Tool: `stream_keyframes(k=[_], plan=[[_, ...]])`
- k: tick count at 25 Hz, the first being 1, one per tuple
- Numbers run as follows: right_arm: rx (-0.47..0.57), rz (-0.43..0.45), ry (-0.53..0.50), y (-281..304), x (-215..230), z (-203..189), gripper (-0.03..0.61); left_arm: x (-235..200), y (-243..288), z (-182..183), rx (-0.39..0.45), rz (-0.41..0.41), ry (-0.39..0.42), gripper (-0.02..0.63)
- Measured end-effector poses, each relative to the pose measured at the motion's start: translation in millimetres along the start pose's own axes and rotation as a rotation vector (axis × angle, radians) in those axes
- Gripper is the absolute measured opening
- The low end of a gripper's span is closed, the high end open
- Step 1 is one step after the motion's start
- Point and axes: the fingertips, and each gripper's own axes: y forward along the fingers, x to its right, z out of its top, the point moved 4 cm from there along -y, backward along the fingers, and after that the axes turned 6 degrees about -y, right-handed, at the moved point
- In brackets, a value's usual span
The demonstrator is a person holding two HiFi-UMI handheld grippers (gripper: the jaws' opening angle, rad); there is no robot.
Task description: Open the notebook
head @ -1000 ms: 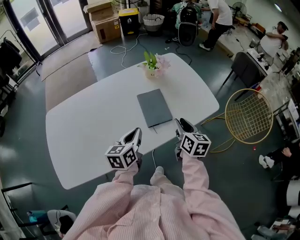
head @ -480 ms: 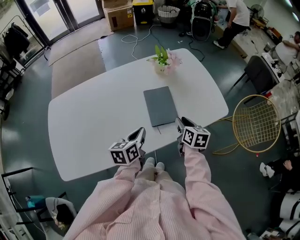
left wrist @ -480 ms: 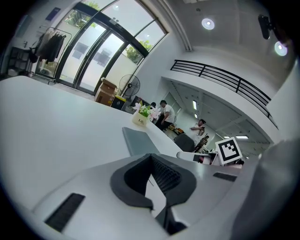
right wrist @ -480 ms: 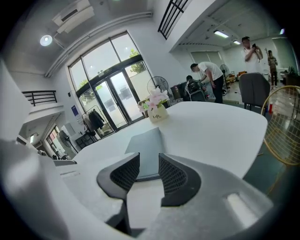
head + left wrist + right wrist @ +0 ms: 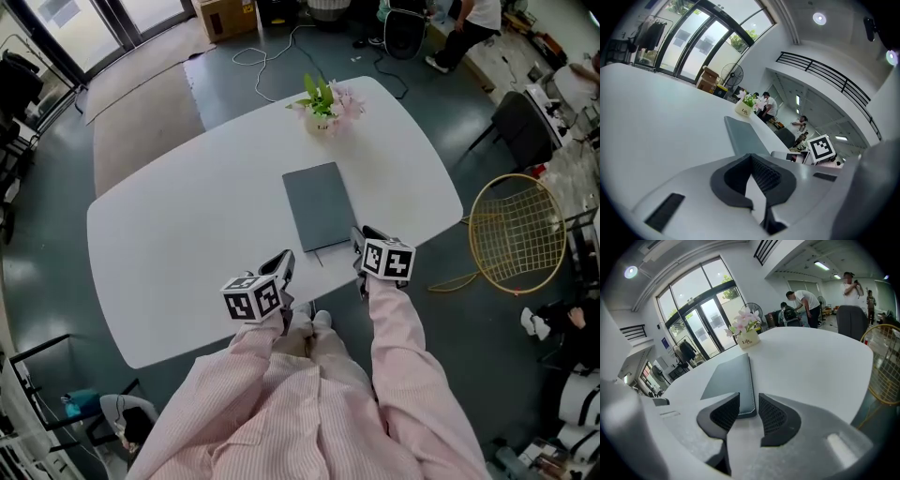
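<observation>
Fingers (image 5: 773, 414) of the right gripper (image 5: 749, 404) stand narrowly apart, empty, just short of the closed notebook's (image 5: 321, 206) near right corner, mid-table (image 5: 187, 225). The left gripper (image 5: 750, 157) is closed, empty, near-left. So narrow a gap could shove the notebook away or pinch every page.

Over that last second both grippers crept in toward the notebook (image 5: 319, 206). The right gripper (image 5: 362, 242) had been sitting a bit short of the notebook's near right corner, and it closed most of that gap, ending up just beside the corner. The left gripper (image 5: 284, 264) only slid a little nearer the notebook's near left corner and ended up near it, not touching.
</observation>
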Motion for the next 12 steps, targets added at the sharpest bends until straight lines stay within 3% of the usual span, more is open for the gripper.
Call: stream_keyframes(k=[12], plan=[[-0.159, 0.09, 0.039, 17.3, 7.0, -5.0, 0.101, -5.7, 11.9, 1.2, -0.013, 0.012, -0.016, -0.002]])
